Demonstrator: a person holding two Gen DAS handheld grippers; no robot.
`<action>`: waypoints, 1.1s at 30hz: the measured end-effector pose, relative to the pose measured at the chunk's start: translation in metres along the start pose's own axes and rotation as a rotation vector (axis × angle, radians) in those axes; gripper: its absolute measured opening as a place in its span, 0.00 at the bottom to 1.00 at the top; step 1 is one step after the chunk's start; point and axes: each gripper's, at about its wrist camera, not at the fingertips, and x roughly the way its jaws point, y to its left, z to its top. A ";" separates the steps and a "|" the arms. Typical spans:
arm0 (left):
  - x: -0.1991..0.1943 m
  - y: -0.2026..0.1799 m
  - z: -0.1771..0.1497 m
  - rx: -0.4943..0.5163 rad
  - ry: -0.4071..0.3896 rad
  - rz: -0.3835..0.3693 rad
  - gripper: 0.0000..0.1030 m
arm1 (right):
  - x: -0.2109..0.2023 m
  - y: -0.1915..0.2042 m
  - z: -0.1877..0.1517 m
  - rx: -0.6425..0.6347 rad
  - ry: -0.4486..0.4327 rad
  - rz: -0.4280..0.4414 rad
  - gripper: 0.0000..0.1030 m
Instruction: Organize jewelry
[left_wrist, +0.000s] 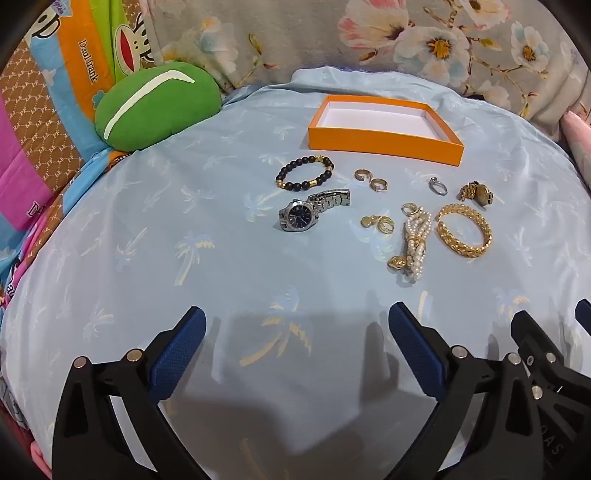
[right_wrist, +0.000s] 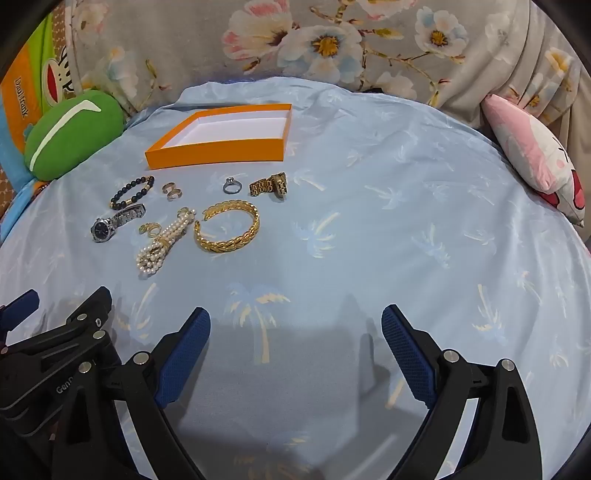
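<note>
An orange box (left_wrist: 384, 146) (right_wrist: 218, 152) with a white inside stands empty on the blue cloth. In front of it lie a black bead bracelet (left_wrist: 306, 172) (right_wrist: 132, 192), a silver watch (left_wrist: 300, 218) (right_wrist: 104, 226), a pearl bracelet (left_wrist: 415, 240) (right_wrist: 162, 243), a gold bangle (left_wrist: 464, 230) (right_wrist: 227, 226), a silver ring (left_wrist: 437, 185) (right_wrist: 232, 186), a gold watch (left_wrist: 476, 192) (right_wrist: 269, 185) and small gold rings (left_wrist: 371, 180). My left gripper (left_wrist: 295, 325) and right gripper (right_wrist: 295, 325) hang open and empty, short of the jewelry.
A green cushion (left_wrist: 157, 107) (right_wrist: 72, 134) lies at the back left, a pink cushion (right_wrist: 535, 155) at the right. Floral fabric (left_wrist: 369, 37) rises behind the blue palm-print cloth (right_wrist: 406, 221). The right gripper's body (left_wrist: 546, 369) shows beside my left one.
</note>
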 end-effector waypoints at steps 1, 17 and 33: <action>0.000 0.001 0.000 0.000 0.001 -0.001 0.93 | 0.000 0.000 0.000 -0.004 0.003 -0.005 0.89; 0.006 -0.007 -0.002 0.013 0.003 0.009 0.93 | 0.000 -0.002 0.001 0.011 0.000 0.012 0.89; 0.004 -0.005 -0.001 0.018 0.013 0.012 0.93 | 0.002 -0.001 0.001 0.008 0.004 0.016 0.89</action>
